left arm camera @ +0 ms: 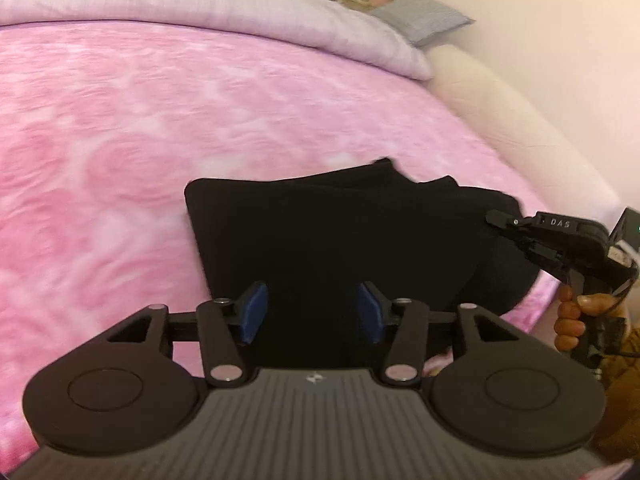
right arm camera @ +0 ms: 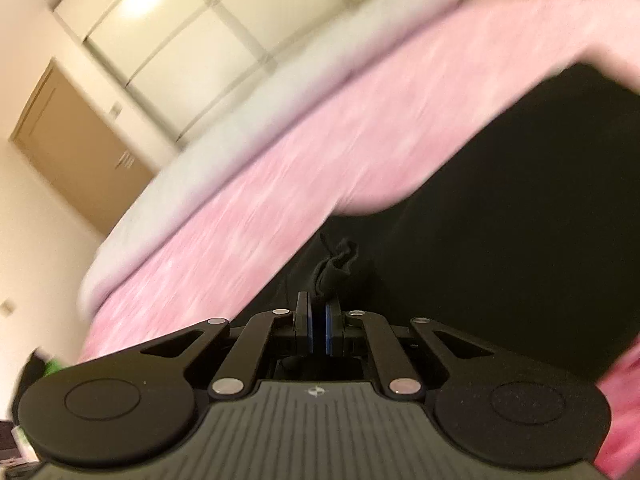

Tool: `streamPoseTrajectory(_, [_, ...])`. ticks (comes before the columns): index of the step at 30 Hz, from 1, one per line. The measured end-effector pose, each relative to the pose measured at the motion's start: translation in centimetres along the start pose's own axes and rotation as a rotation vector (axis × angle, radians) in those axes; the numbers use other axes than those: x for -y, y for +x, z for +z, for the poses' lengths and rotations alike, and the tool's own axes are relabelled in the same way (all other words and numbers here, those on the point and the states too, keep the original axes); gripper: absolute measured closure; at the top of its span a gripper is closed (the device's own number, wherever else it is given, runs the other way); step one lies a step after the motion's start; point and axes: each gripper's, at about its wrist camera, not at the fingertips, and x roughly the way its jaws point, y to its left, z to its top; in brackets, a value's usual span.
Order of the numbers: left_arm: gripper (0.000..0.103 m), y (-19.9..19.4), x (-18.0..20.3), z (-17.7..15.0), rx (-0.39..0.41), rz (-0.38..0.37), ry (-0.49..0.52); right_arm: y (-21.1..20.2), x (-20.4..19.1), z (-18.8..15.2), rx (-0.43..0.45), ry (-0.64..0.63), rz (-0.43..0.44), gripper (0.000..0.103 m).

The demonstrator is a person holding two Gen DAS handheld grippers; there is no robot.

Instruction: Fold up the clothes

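Observation:
A black garment (left arm camera: pixel 340 236) lies folded on the pink blanket (left arm camera: pixel 120 140) of a bed. My left gripper (left arm camera: pixel 312 312) is open, its blue pads (left arm camera: pixel 252 312) apart just above the garment's near edge, holding nothing. My right gripper (right arm camera: pixel 319 316) is shut on a bunched bit of the black garment (right arm camera: pixel 520 220). In the left wrist view the right gripper (left arm camera: pixel 500 218) sits at the garment's right edge, held by a hand (left arm camera: pixel 576 316). The right wrist view is tilted and blurred.
A lilac duvet (left arm camera: pixel 240 8) and a grey pillow (left arm camera: pixel 424 16) lie at the bed's far end. A cream bed edge (left arm camera: pixel 520 120) runs along the right by the wall. A brown door (right arm camera: pixel 76 152) and pale wardrobe (right arm camera: pixel 192 48) stand beyond the bed.

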Motion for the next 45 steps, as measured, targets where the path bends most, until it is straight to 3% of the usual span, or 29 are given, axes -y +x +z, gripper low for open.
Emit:
streamPoseTrajectory(4, [0.058,3.7,2.7,0.0,-0.061,-0.019,0.094,-2.6,5.5,2.1,0.060,0.062,-0.139,0.096])
streamPoseTrajectory(10, [0.059,7.0,4.7,-0.2,-0.116,0.007,0.154,-2.3,10.1,1.6,0.031,0.168,-0.135,0.097])
streamPoseTrajectory(16, [0.059,8.4,5.8,0.0,-0.126,0.019,0.176,-3.8,7.5,4.4,0.183,-0.022,-0.120,0.097])
streamPoseTrajectory(19, [0.059,9.2,6.3,0.1,-0.131,0.025,0.187,-5.1,9.8,5.8,0.242,0.011,-0.188,0.097])
streamPoseTrajectory(22, [0.059,9.8,6.8,0.3,-0.135,0.030,0.198,-4.7,14.0,5.7,0.193,0.093,-0.286,0.097])
streamPoseTrajectory(23, [0.059,9.9,6.9,0.3,-0.133,0.028,0.201,-4.6,15.2,5.5,0.179,0.130,-0.279,0.098])
streamPoseTrajectory(27, [0.059,10.1,7.5,0.6,-0.128,0.022,0.215,-5.3,13.9,6.5,0.241,0.066,-0.238,0.098])
streamPoseTrajectory(31, [0.059,10.4,8.0,0.8,-0.125,0.016,0.229,-6.0,13.1,7.8,0.318,0.000,-0.276,0.098])
streamPoseTrajectory(34, [0.059,10.6,8.4,0.6,-0.130,0.017,0.250,-5.2,16.2,7.6,0.280,0.078,-0.349,0.098])
streamPoseTrajectory(36, [0.059,10.6,8.5,0.5,-0.130,0.020,0.262,-4.6,18.0,7.4,0.258,0.140,-0.325,0.098])
streamPoseTrajectory(41, [0.059,10.7,8.6,0.4,-0.137,0.023,0.268,-4.7,17.3,7.7,0.308,0.082,-0.285,0.098])
streamPoseTrajectory(44, [0.059,10.6,8.9,0.1,-0.141,0.045,0.287,-3.7,18.8,7.5,0.221,0.100,-0.341,0.102])
streamPoseTrajectory(45, [0.059,10.4,9.0,0.1,-0.142,0.053,0.293,-4.0,19.0,7.3,0.234,0.120,-0.326,0.100])
